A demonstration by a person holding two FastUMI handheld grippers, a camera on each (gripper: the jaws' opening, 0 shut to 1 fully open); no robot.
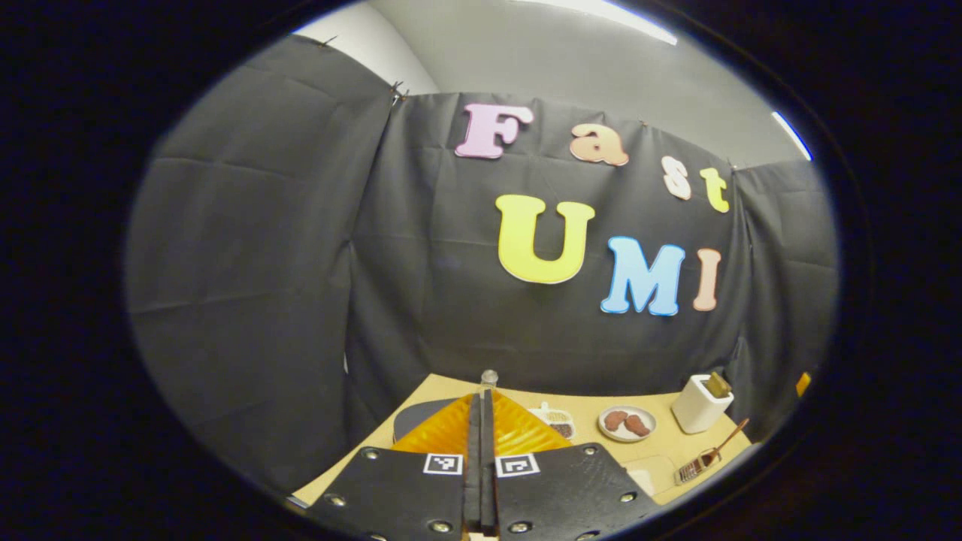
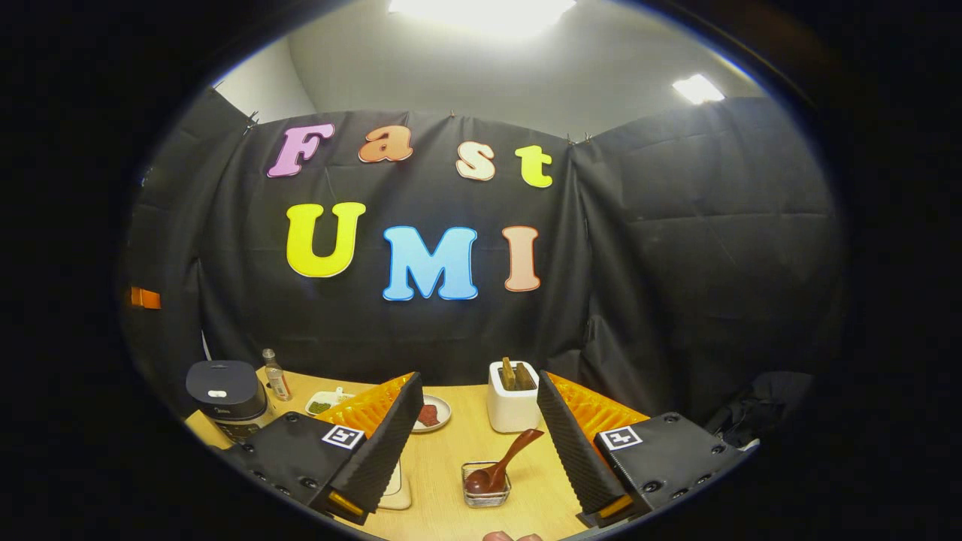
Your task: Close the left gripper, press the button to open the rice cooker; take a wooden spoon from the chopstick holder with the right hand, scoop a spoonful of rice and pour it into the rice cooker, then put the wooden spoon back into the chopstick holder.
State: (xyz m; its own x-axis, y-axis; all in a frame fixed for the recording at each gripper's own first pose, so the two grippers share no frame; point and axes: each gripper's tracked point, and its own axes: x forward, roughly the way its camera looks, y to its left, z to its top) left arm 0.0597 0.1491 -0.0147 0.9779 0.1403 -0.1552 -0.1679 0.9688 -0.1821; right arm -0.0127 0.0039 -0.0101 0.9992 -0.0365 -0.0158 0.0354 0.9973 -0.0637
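My left gripper is shut with nothing between its fingers, held above the near left part of the wooden table. It hides most of the dark rice cooker behind it. In the right gripper view the rice cooker stands at the far left with its lid down. My right gripper is open and empty. Straight ahead of it stands the white chopstick holder with wooden handles sticking out. Nearer, a wooden spoon rests in a small glass bowl. The left gripper view shows the holder and spoon at right.
A small bottle, a little dish and a plate with brown food line the table's back. A pale flat board lies near my right gripper's left finger. Black cloth walls close the back and sides.
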